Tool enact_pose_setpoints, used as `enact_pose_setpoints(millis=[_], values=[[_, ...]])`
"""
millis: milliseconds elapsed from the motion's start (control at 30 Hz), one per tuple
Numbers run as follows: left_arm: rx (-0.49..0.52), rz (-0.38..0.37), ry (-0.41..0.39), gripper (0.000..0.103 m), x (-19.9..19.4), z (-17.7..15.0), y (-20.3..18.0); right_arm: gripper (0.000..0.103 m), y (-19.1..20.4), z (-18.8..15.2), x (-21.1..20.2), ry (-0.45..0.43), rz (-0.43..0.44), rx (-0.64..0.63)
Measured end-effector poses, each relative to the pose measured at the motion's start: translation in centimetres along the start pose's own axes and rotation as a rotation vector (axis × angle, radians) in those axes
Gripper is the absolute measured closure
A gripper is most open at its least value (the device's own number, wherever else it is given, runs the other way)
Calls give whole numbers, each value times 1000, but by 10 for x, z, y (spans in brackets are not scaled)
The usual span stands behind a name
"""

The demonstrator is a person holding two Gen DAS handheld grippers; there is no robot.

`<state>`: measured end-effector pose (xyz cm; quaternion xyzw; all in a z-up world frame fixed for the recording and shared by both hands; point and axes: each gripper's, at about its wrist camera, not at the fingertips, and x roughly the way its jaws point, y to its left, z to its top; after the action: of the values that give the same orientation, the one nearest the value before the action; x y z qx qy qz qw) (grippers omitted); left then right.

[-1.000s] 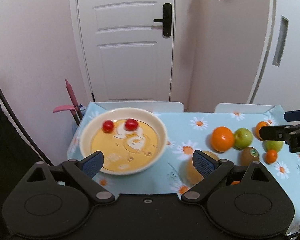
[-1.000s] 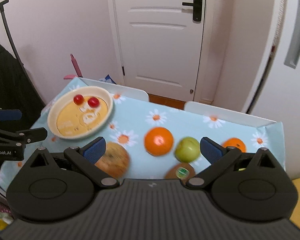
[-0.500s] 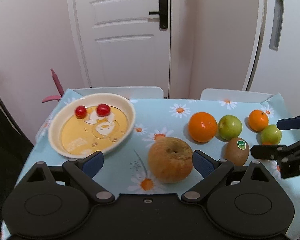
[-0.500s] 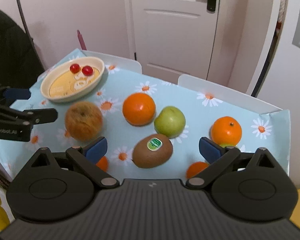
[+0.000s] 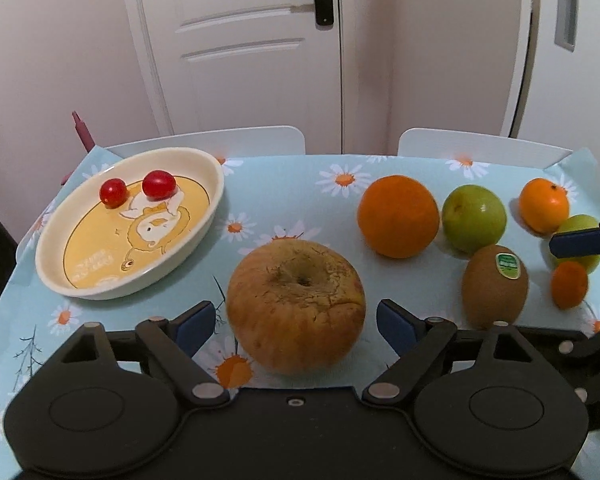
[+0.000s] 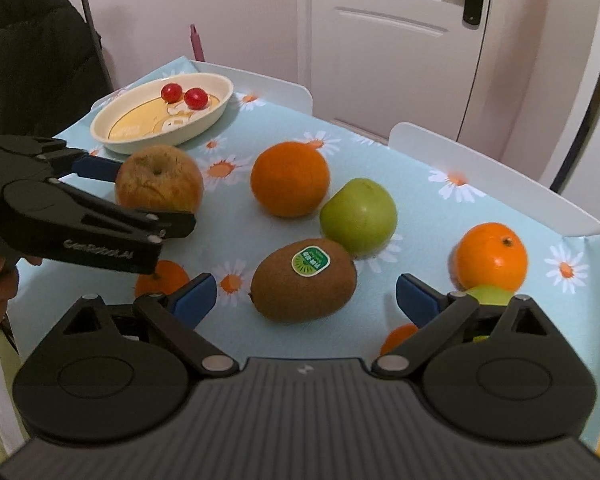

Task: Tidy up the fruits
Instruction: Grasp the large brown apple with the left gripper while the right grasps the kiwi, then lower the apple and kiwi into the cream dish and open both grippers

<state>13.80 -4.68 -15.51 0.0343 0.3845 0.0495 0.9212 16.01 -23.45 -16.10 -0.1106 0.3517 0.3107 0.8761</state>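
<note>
Two tomatoes point(image 5: 159, 185), perhaps four oranges point(image 6: 289, 178)

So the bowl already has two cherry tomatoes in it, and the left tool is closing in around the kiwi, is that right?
Not quite. The bowl does hold two cherry tomatoes, but the left tool straddles the big russet apple, its jaws just closing without touching it yet. The kiwi sits before the right tool. The left wrist view shows this.

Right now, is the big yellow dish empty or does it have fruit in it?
Not empty. The dish holds two small red tomatoes, side by side near its far rim; the rest of its bottom is bare.
</note>
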Motion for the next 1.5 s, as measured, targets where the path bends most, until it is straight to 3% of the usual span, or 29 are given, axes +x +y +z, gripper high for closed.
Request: enact_pose_setpoints(millis=[67, 100, 900, 967, 1500], values=[[1, 6, 4, 18, 4, -1, -1, 0, -2, -1, 3, 0, 11, 7], [5, 8, 7, 25, 5, -2, -1, 0, -3, -1, 5, 5, 18, 11], [21, 37, -7, 26, -4, -12, 6, 9, -8, -3, 26, 19, 43, 46], [20, 41, -8, 26, -5, -14, 8, 23, -7, -3, 27, 16, 40, 42], [-15, 20, -66, 26, -49, -2, 37, 25, 13, 22, -8, -17, 1, 76]])
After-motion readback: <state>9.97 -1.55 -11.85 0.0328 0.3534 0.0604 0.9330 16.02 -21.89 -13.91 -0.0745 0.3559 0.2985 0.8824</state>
